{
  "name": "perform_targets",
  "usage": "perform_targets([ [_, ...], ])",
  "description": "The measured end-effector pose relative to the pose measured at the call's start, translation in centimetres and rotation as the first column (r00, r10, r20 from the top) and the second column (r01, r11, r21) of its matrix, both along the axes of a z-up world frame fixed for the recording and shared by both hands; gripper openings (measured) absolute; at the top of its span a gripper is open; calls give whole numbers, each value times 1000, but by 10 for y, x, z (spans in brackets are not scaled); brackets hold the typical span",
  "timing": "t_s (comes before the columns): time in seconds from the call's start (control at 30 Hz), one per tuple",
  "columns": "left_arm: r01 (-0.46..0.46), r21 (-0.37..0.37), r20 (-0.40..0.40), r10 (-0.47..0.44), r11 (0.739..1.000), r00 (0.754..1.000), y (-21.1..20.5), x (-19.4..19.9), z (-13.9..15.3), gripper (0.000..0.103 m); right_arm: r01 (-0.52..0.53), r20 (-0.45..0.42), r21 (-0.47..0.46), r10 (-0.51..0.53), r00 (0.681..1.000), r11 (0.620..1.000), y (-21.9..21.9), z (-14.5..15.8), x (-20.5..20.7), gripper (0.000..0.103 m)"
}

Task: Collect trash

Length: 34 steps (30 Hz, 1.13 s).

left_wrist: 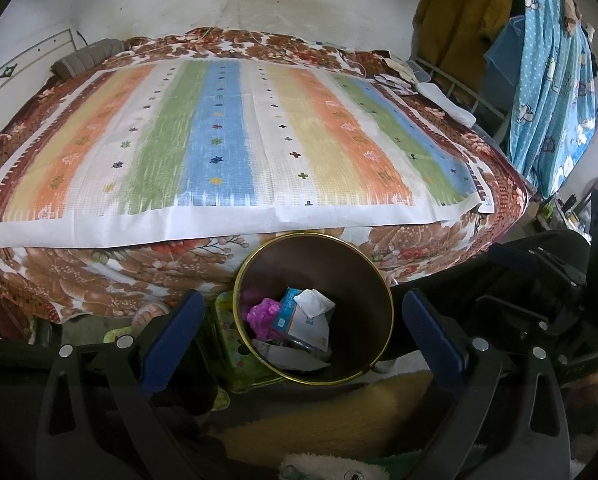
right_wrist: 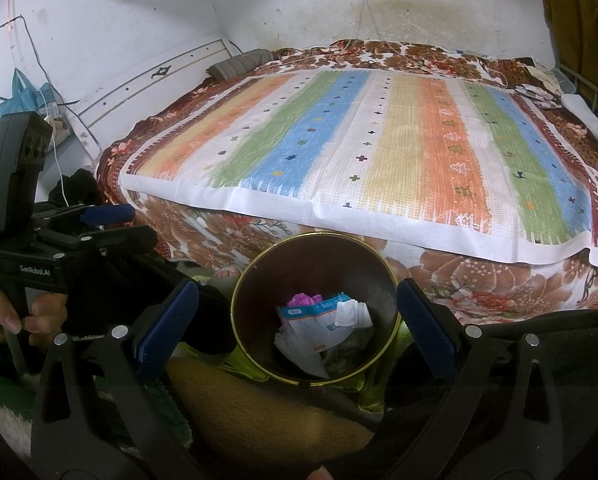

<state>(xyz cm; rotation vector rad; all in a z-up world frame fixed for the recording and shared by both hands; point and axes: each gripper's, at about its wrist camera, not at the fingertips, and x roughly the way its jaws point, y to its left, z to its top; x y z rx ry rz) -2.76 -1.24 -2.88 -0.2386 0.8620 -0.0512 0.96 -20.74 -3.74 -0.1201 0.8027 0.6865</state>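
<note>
A round brown bin with a gold rim (left_wrist: 251, 264) (right_wrist: 239, 284) stands on the floor at the foot of the bed. Inside it lie a purple wad (left_wrist: 261, 314) (right_wrist: 303, 300), a blue-and-white packet (left_wrist: 299, 316) (right_wrist: 315, 320) and crumpled white paper (left_wrist: 313, 300) (right_wrist: 353, 314). My left gripper (left_wrist: 305, 320) is open above the bin, nothing between its blue pads (left_wrist: 179, 316). My right gripper (right_wrist: 299, 316) is open too, straddling the bin's mouth. The left gripper (right_wrist: 107, 212) also shows at the left of the right wrist view, held by a hand (right_wrist: 39, 312).
A bed with a striped cloth (left_wrist: 219, 140) (right_wrist: 379, 152) over a brown floral blanket (left_wrist: 99, 272) (right_wrist: 479, 280) fills the view ahead. Small white items (left_wrist: 439, 96) (right_wrist: 587, 116) lie at its far right corner. Blue fabric (left_wrist: 551, 80) hangs on the right. A tan fuzzy surface (left_wrist: 339, 420) (right_wrist: 259, 420) lies below.
</note>
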Motion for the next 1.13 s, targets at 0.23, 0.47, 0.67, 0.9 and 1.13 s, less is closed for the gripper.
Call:
perform_targets([
  [0.23, 4, 8, -3, -4, 1000, 1000, -2, 0, 0, 97, 0, 0, 1, 0, 1000, 1000, 0, 0, 0, 94],
  [0.47, 13, 7, -2, -13, 1000, 1000, -3, 1, 1, 97, 0, 0, 2, 0, 1000, 1000, 1, 0, 0, 94],
  [0.67, 19, 7, 0, -19, 1000, 1000, -5, 0, 1, 97, 0, -1, 1, 0, 1000, 1000, 0, 0, 0, 94],
  [0.9, 11, 6, -14, -11, 1000, 1000, -3, 2, -1, 97, 0, -1, 1, 0, 1000, 1000, 1, 0, 0, 94],
  [1.13, 20, 4, -20, -20, 1000, 1000, -2, 3, -1, 97, 0, -1, 1, 0, 1000, 1000, 0, 0, 0, 94],
])
